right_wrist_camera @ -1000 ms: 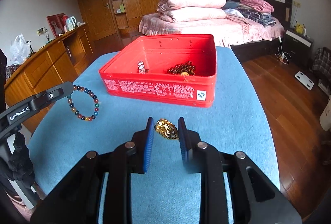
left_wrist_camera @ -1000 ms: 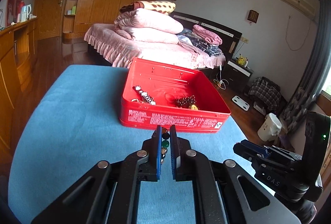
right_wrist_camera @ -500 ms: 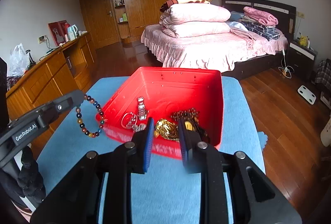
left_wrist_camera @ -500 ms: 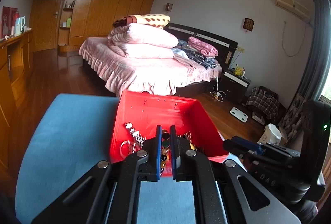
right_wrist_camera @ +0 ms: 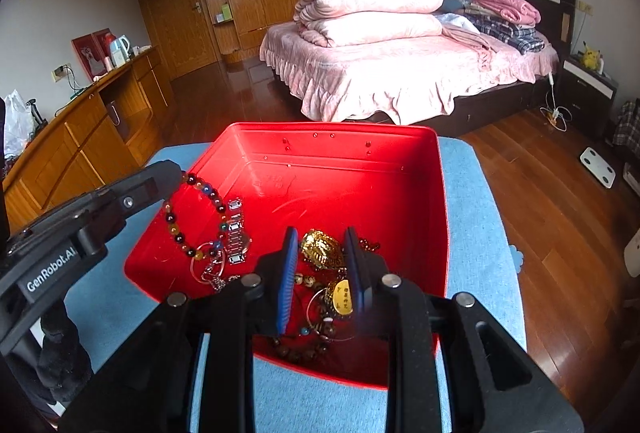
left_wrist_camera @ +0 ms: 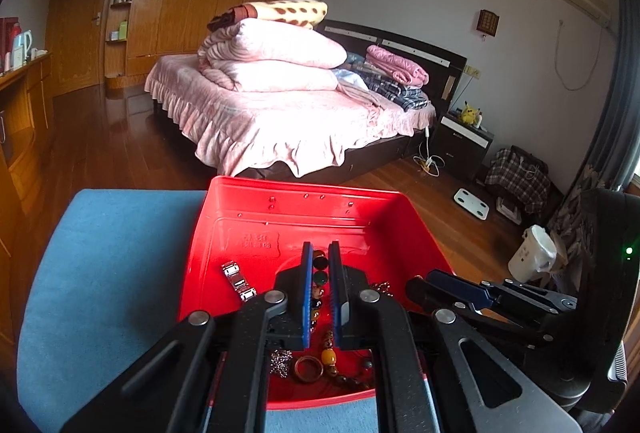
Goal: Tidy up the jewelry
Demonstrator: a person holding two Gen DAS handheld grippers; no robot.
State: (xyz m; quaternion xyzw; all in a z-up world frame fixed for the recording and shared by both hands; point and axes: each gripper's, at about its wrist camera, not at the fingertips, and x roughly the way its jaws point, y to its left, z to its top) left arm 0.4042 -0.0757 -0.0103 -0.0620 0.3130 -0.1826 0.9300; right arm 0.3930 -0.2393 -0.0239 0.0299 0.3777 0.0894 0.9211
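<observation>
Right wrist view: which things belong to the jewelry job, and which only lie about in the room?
Job:
- red plastic box
- multicoloured bead bracelet, held by the left gripper
- gold ornate piece, held by the right gripper
- silver metal watch in the box

Lying about:
- pink bed
- white kettle
- white floor scale

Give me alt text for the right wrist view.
The right gripper holds a gold ornament over a red box of jewelry, while the left gripper dangles a bead bracelet inside it. A bedroom lies behind.
</observation>
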